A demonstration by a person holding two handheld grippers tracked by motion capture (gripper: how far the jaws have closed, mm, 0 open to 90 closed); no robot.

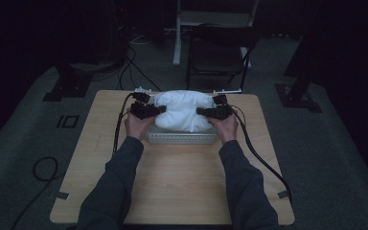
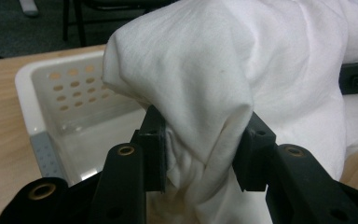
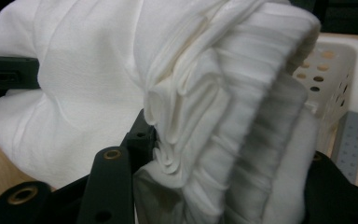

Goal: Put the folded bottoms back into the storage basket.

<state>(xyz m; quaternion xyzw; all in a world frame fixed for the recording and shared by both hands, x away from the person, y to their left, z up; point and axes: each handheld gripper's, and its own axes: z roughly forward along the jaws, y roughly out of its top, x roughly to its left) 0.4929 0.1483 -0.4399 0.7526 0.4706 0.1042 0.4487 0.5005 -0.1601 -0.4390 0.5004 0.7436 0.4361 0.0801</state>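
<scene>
Cloth (image 1: 182,111), white and bunched, hangs between left tongs (image 1: 159,109) and right tongs (image 1: 200,111), both pinching it above a perforated basket (image 1: 181,138) on the wooden tabletop (image 1: 177,177); dark room.

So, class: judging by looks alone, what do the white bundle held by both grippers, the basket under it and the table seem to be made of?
White bundle: soft woven cloth, probably cotton; matte, creased, with a ribbed band in the right gripper view.
Basket: moulded plastic, most likely; smooth, slightly glossy white walls with punched round holes.
Table: wood or wood-look laminate; pale grain lines, flat matte top.
</scene>
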